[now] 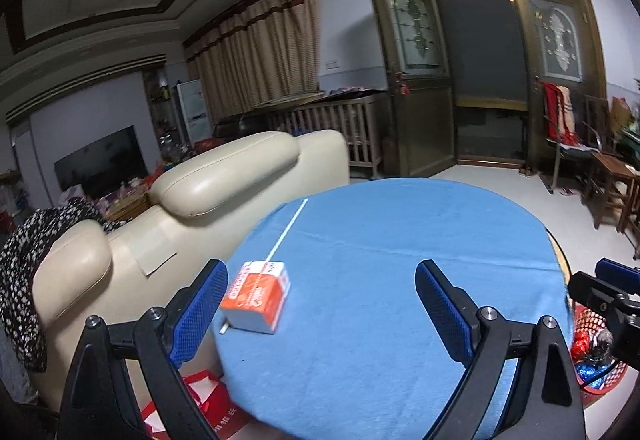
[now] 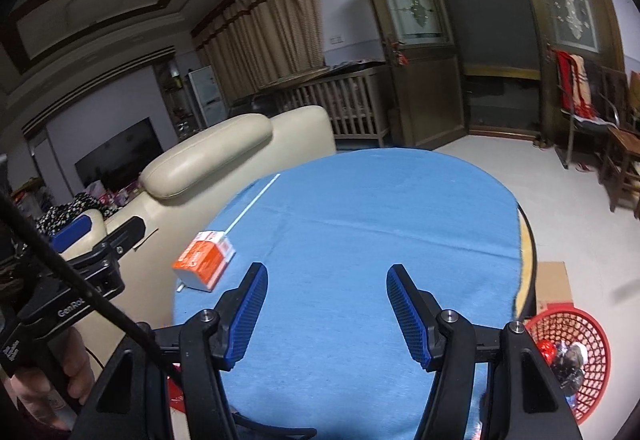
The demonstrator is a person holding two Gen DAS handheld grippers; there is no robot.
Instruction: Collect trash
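Both tools are held spread and empty — left tool (image 1: 320, 304), right tool (image 2: 326, 304); the carton (image 1: 258, 296) is seen just inside the left tool's left finger, on the surface (image 1: 380, 240).

Left wrist: low over the tabletop (image 1: 380, 260) near edge — facing the door (image 1: 480, 79).
Right wrist: same heading.
Shared: tabletop, door.

Matt blue cloth (image 1: 380, 240) covers the table; glossy cream leather sofa (image 1: 224, 167).
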